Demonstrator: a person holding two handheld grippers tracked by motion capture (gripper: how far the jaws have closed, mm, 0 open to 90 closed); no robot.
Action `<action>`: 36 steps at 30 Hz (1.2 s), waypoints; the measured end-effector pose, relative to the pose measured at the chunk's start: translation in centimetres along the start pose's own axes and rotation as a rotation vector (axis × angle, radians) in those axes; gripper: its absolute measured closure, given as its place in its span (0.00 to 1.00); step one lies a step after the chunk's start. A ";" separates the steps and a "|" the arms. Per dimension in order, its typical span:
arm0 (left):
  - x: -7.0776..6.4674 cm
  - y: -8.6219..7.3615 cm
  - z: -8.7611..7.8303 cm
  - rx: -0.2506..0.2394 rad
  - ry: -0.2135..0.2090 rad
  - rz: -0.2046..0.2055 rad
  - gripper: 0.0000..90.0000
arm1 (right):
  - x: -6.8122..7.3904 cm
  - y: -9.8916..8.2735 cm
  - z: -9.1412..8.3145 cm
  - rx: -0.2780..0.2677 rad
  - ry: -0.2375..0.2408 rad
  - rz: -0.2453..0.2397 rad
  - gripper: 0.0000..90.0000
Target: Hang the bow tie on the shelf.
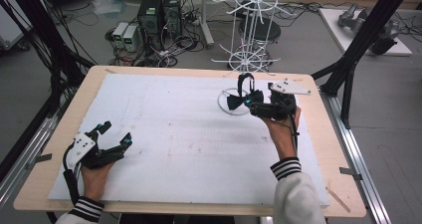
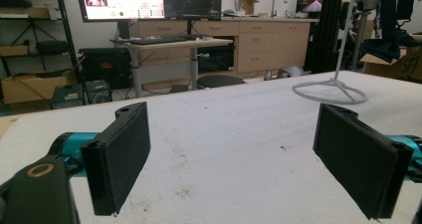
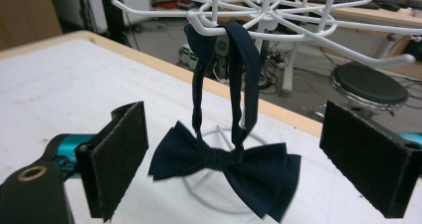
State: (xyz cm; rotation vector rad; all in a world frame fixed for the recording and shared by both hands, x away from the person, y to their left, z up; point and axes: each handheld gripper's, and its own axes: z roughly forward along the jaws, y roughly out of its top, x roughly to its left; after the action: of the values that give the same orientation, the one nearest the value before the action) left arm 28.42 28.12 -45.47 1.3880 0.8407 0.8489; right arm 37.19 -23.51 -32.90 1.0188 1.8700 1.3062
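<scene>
Currently, the bow tie (image 3: 226, 167) is seen hanging by its strap from a hook of the rack (image 3: 268, 22), its wings lying crosswise just ahead of the right gripper (image 3: 249, 169), whose jaws stand wide apart and clear of it. The left gripper (image 2: 249, 159), also spread and empty, is held well away from the rack. No containers are noted.

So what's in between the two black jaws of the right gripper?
In the right gripper view, the dark navy fabric bow tie hangs between them by its strap from a hook of the white wire rack. The right gripper is open, its pads clear of the tie.
</scene>
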 end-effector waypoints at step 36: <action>-0.1 0.0 -0.2 -0.011 0.010 0.014 0.17 | 1.5 -15.0 -7.4 -0.285 -0.023 0.144 0.11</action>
State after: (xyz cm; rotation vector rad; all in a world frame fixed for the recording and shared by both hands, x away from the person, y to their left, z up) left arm 28.22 28.07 -45.49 1.3830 0.8335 0.8705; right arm 26.72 -28.72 -45.00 1.0249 1.5599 1.5854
